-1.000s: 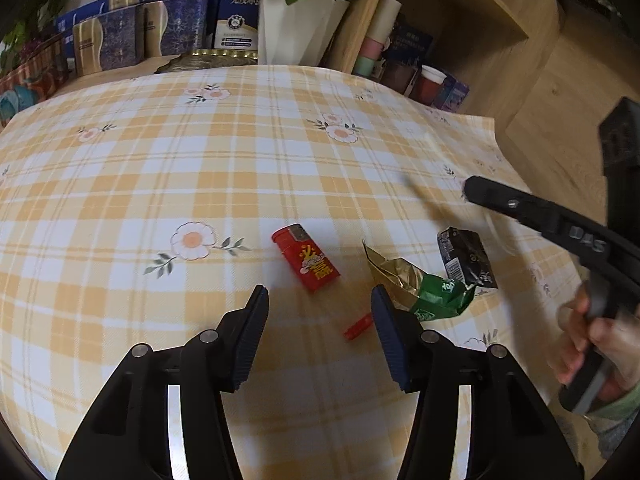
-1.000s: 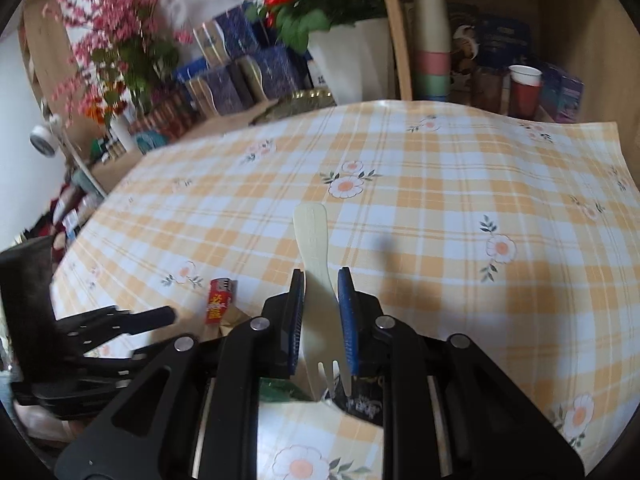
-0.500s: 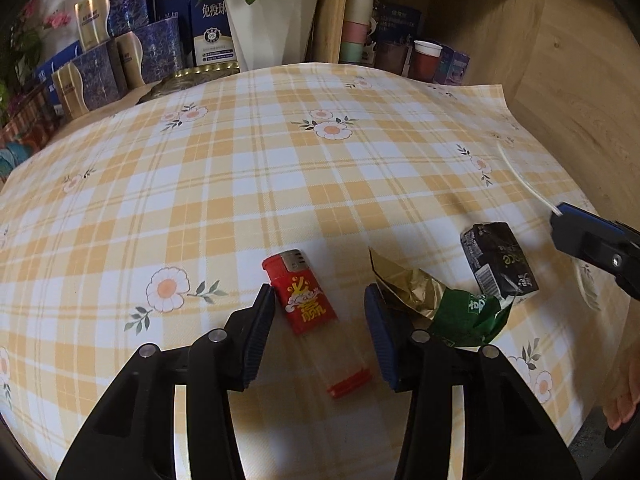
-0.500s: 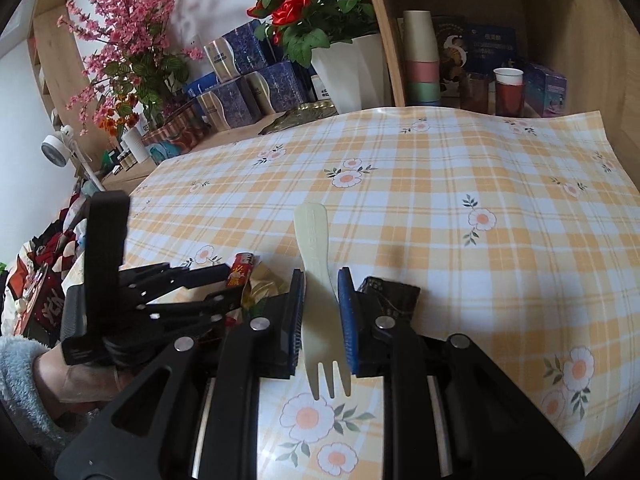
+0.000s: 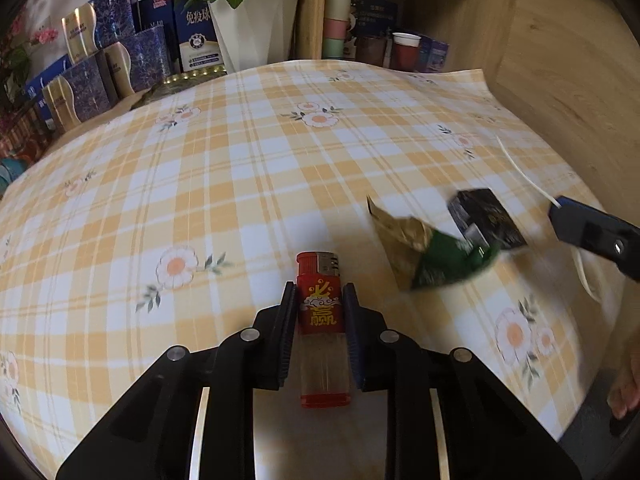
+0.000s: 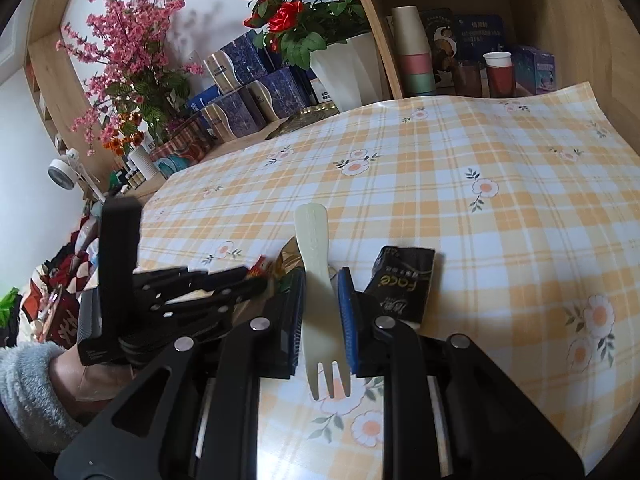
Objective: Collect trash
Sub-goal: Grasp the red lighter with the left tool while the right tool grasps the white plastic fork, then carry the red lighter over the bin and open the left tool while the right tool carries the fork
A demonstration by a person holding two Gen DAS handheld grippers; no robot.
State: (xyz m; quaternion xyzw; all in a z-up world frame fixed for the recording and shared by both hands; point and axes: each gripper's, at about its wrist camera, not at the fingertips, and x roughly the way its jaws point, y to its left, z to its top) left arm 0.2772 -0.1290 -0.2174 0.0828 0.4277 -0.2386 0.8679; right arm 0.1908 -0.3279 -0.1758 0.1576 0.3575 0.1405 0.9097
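A red lighter lies on the checked tablecloth between the pads of my left gripper. Its jaws are closing, and both pads touch the lighter's sides. Right of it lie a crumpled green and gold wrapper and a small black carton. My right gripper is shut on a pale plastic fork, tines toward the camera. The black carton sits just beside its right finger. In the right wrist view the left gripper reaches in from the left, over the wrapper.
A white plant pot, blue boxes and stacked cups crowd the back edge and shelf. A wooden wall runs along the right. The table's front edge is close. A hand in a grey fleece sleeve holds the left gripper.
The left gripper moved forward over the lighter and its jaws closed in on it. The right gripper, still holding the fork, drew up beside the black carton.
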